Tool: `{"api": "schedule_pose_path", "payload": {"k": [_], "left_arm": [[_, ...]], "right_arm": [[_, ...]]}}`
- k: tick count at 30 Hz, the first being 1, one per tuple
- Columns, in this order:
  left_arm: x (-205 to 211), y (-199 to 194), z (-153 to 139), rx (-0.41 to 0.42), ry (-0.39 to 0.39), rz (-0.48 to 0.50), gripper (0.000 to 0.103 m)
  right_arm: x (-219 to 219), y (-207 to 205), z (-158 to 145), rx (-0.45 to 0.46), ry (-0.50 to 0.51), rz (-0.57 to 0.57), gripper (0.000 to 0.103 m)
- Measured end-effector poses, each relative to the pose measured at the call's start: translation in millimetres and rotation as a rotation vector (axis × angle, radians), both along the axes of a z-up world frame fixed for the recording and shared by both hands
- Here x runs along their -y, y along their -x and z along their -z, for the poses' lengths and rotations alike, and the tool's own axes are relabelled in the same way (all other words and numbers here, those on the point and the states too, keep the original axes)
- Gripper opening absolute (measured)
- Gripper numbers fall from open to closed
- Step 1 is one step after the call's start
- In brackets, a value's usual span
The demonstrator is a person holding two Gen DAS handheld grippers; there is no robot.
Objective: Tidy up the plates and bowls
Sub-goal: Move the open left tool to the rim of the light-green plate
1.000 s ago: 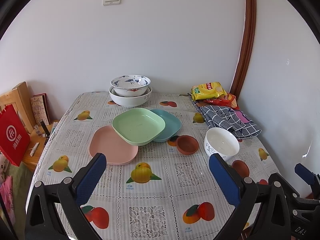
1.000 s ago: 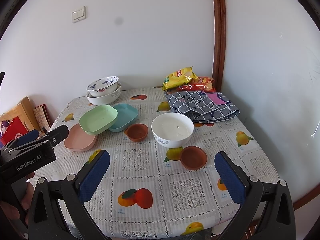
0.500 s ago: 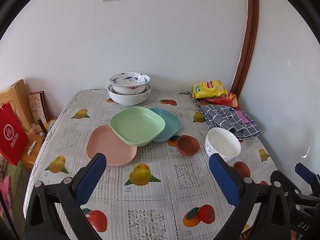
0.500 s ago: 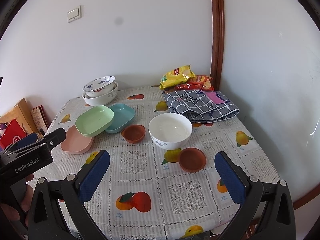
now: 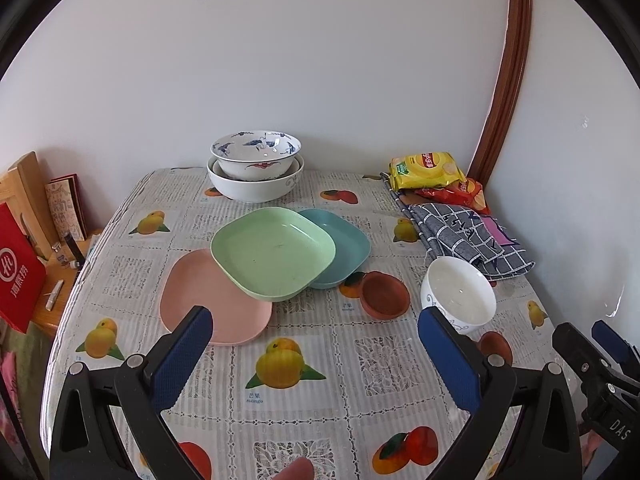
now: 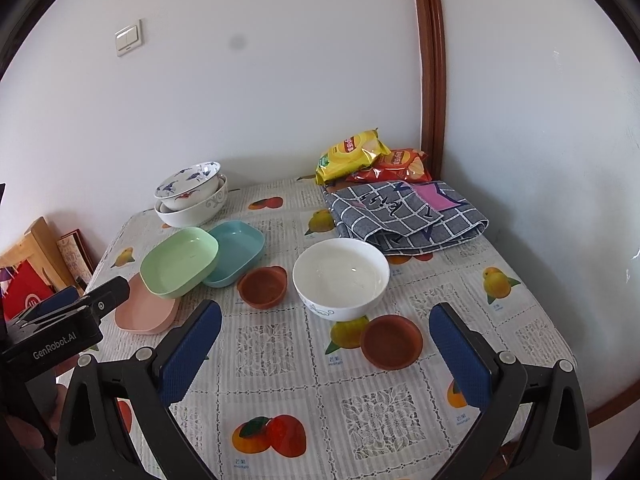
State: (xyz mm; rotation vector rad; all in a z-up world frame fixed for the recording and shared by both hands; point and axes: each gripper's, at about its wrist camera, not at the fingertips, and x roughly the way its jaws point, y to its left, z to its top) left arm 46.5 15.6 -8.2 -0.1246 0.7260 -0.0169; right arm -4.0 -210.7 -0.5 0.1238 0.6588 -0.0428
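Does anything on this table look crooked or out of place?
Yes: the green plate sits tilted, propped across the pink plate and the teal plate instead of nested. Nothing looks spilled or broken.

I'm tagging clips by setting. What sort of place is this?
Probably a home dining corner: a table with a fruit-print cloth, stacked bowls, and chip bags by the wall.

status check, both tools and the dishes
Both tools open, left tool, right tool, holding nothing. Green plate overlaps pink and blue. Nothing blocking.
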Motion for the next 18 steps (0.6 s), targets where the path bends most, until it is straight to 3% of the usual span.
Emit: {"api": "schedule_pose_path", "payload": {"k": [15,18], "left_arm": [[-33,-52,26,-0.063,0.021,-0.044,0.103],[-43,-60,31,-0.062,0.038,-0.067,0.103]], "right_arm": [[-45,-68,11,-0.043,0.156,-0.061,0.103],[-54,-80,17,-0.038,0.138,-0.071,0.103]]}}
